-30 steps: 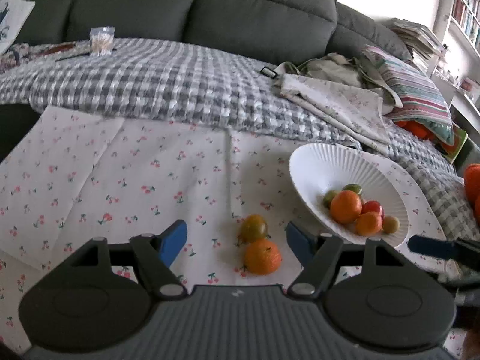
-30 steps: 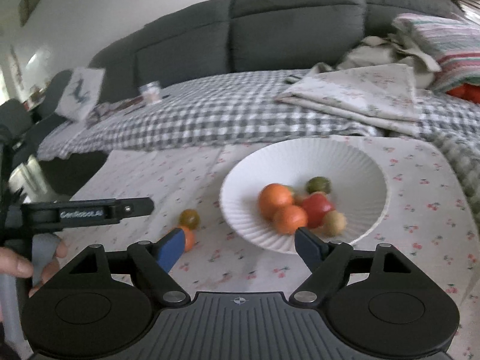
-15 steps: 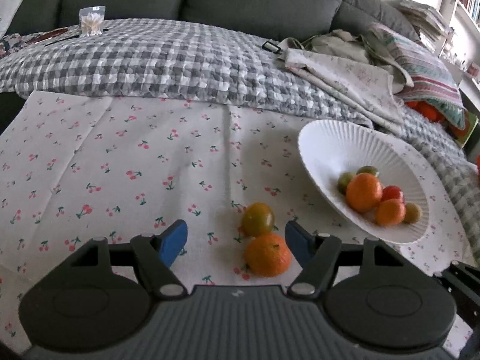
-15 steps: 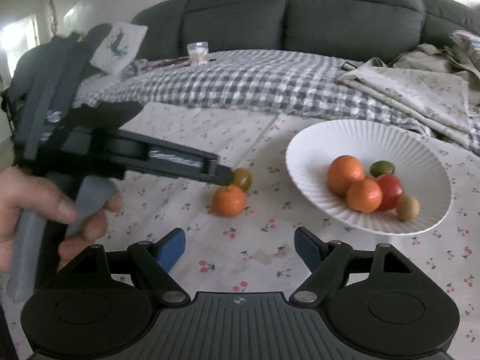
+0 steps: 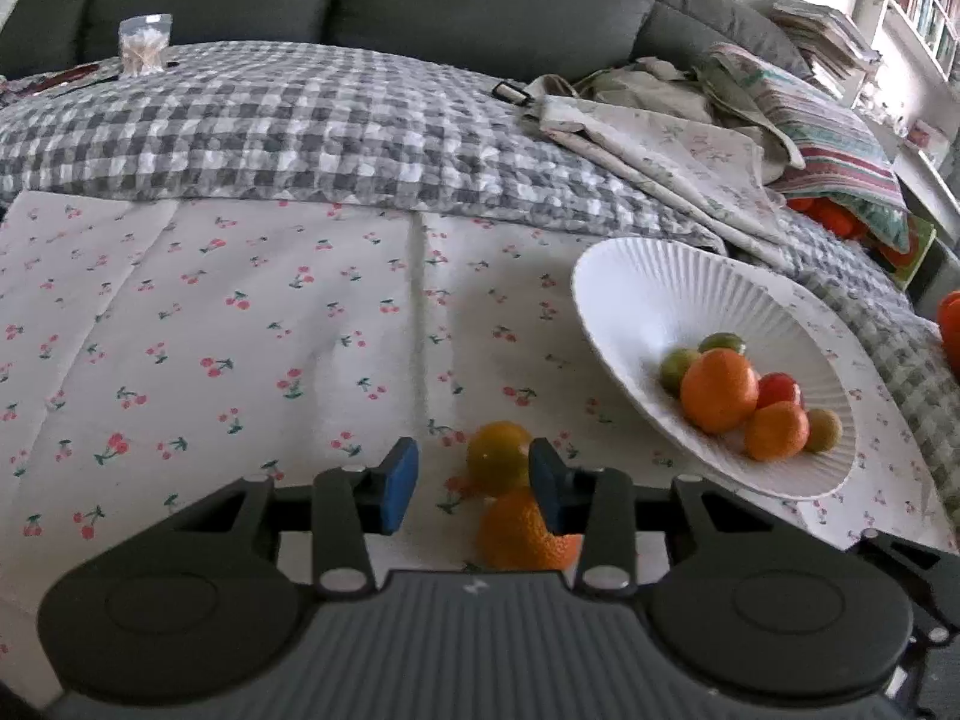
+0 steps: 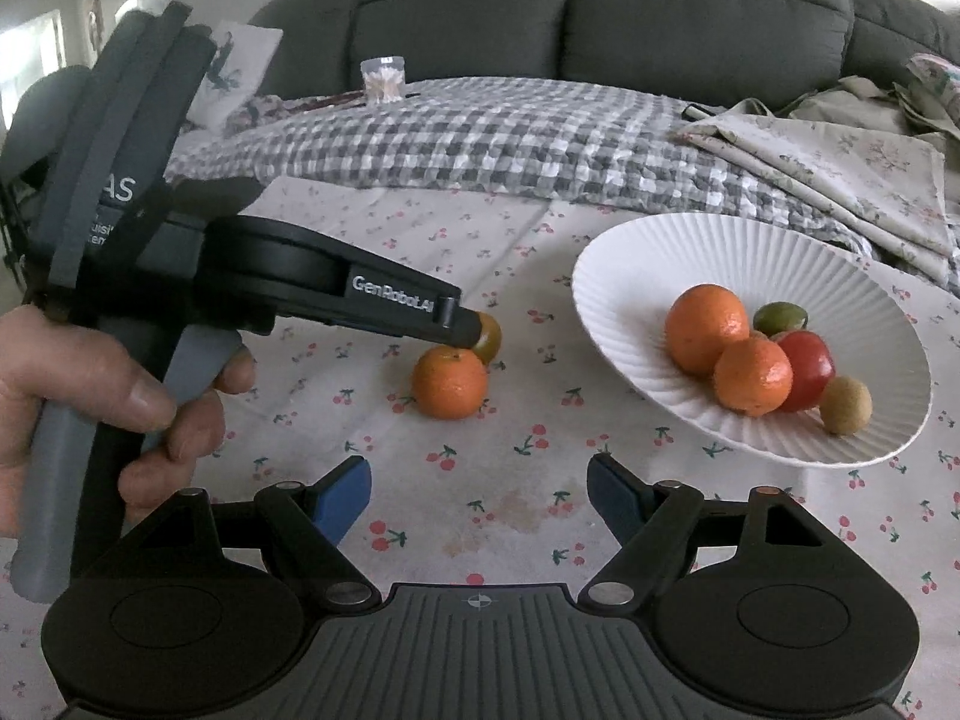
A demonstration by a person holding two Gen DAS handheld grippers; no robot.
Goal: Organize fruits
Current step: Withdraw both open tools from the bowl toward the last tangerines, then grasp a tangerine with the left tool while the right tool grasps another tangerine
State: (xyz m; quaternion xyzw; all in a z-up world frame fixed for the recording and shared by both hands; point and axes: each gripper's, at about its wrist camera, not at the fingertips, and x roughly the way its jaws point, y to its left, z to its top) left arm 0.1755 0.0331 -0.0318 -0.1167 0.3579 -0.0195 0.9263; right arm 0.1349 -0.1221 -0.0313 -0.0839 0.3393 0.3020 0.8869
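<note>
Fruit left out: two pieces lie on the cherry-print cloth (image 5: 240,312), touching each other; the orange (image 6: 449,381) is nearer us and the green-orange fruit (image 5: 497,463) sits at its 12 o'clock in the left view.
Bowl: the white ribbed bowl (image 6: 636,276) sits at 3 o'clock from that pair and holds five or six pieces already.
Left gripper (image 5: 474,483): we see its jaws partly open, with nothing held; the green-orange fruit lies between the blue pads, closer to the right-hand one.
Right gripper (image 6: 477,495): it hovers wide open and empty over bare cloth, with the orange at its 12 o'clock.
Risk, nudging: we judge that the right-hand pad could push the green-orange fruit sideways as the jaws close, because the fruit is off centre.
Risk, rolling: we think the orange may roll off once its neighbour lifts away, as the two lean together.
Risk, slipping: round, smooth skin could squirt out of a shallow pinch.
Left view only: it shows the fruit's place between the pads and the orange tucked under the right-hand finger.
Right view only: it shows the hand (image 6: 90,396) on the left gripper's handle, its tip right at the fruit, and the whole orange.
</note>
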